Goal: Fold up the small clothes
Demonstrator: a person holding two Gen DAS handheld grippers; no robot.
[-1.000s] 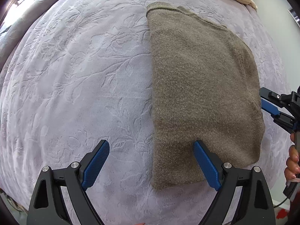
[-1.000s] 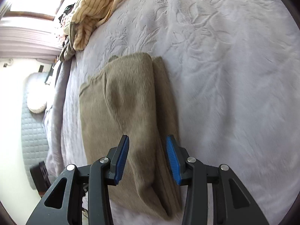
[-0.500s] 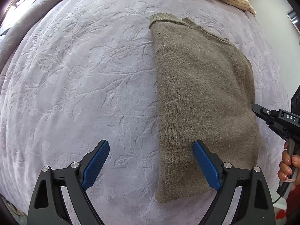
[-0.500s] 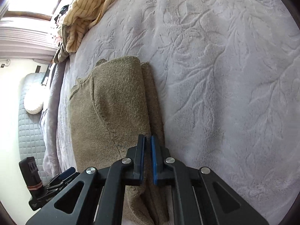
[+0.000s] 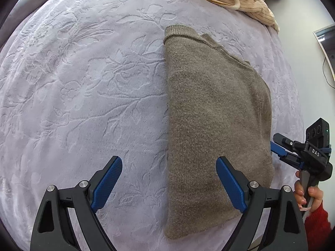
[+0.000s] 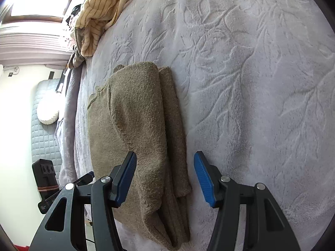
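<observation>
Landmark for all positions: the folded brown sweater (image 5: 215, 125), lying flat on the lilac embossed bedspread (image 5: 83, 96).

Nearest, the left gripper (image 5: 169, 185) hovers above the sweater's near end with its jaws spread wide; its right blue pad sits over the knit, its left pad over bare bedspread beside the sweater's long straight edge. It has hold of nothing.

At the sweater's opposite long side, the right gripper (image 6: 165, 181) (held by a hand (image 5: 307, 194) in a red sleeve (image 5: 318, 221)) has just been opening its jaws. They now stand about half apart, straddling the stacked fold edges at the sweater's near corner; the cloth lies between the pads, which do not press on it.

The sweater itself is folded lengthwise into a narrow rectangle, layers stacked along one side, ribbed hem at the far end.

Beyond the sweater's far end, a heap of cream striped clothing (image 6: 100, 14) sits at the bedspread's edge, well apart from it. Farther still, a bright window (image 6: 41, 0) shows past the heap.
</observation>
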